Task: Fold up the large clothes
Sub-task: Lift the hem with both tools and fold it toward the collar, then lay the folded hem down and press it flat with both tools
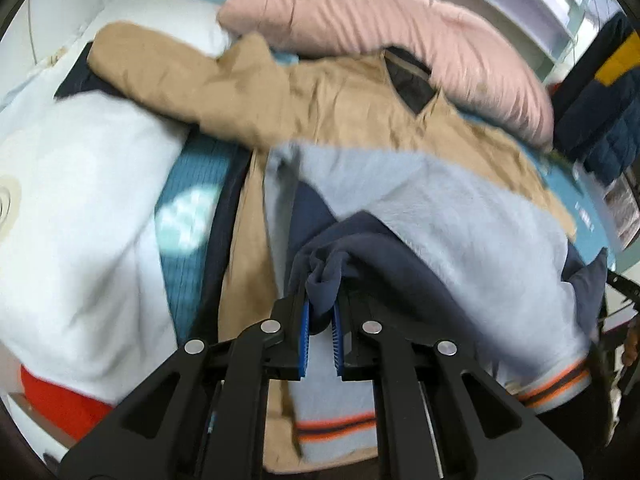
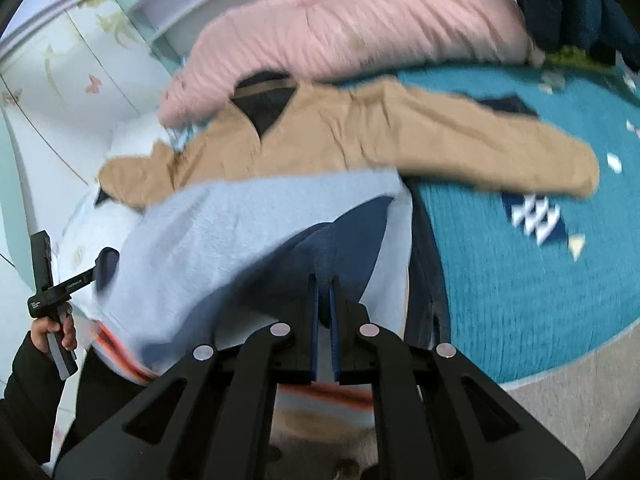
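Two-tone sweater [image 1: 432, 216], pale blue over navy, pinched at a navy fold by left gripper [image 1: 320, 312] and right gripper [image 2: 323, 304]; draped over tan jacket [image 1: 320, 96] on teal bedspread [image 2: 520, 280], near pink pillow [image 2: 352, 24].

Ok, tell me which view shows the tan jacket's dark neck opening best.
Right wrist view: the tan jacket lies spread, its dark neck opening fully visible below the pink quilt. Left wrist view shows the opening smaller, partly hidden beside the quilt.
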### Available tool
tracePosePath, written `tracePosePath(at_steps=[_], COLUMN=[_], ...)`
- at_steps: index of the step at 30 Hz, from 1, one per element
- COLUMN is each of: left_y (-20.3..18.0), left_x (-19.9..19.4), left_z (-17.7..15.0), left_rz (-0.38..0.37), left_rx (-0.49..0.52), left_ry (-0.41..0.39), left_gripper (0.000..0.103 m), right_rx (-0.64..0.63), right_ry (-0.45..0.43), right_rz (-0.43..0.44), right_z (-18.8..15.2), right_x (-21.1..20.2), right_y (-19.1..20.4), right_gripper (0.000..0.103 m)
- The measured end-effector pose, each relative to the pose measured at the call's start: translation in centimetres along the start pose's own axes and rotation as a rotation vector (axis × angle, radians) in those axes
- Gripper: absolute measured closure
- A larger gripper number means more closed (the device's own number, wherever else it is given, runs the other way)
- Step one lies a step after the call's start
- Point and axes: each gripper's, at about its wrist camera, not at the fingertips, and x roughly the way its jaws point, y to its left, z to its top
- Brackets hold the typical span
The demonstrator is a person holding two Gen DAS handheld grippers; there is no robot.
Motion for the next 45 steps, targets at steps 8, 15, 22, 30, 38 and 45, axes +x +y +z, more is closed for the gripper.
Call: tracePosePath(at_steps=[8, 15, 22, 30, 38, 45], left_y=[0.3, 0.4, -0.6, -5.1, -4.1, -3.4], left_x=[1.6, 0.0, -5.3, -3.0, 4.8, 3.6], left_z=[-2.7, -3.2, -3.5, 0.4, -2.3, -4.5], left_rz=[0.029, 0.041, 0.157, 0.031, 0.081, 0.064], left_rx=[-0.024, 0.016, 0.115, 0.093, 0.038, 0.052], left_ry=[0.044, 0.057, -0.038, -0.076, 0.164, 0.161], left_gripper=[0.095, 0.088, 0.048, 0.043, 0.044, 0.044], right_rx=[-0.030, -0.018, -0.039, -0.039, -0.018, 0.055], right_ry=[0.055, 0.102, 0.090, 0.059, 0.283, 0.415], right_rz=[-0.083, -0.109, -0.130, -0.070, -0.119, -0.134], right_z=[-3.2, -3.5, -3.2, -0.9, -3.6, -7.0], right_x=[2.1, 2.5, -1.1, -0.4, 7.0, 8.9], right_y=[-0.2, -0.5, 0.1, 3.7, 3.2, 0.8], right_gripper=[0.099, 0.092, 0.076, 0.076, 0.103, 0.103])
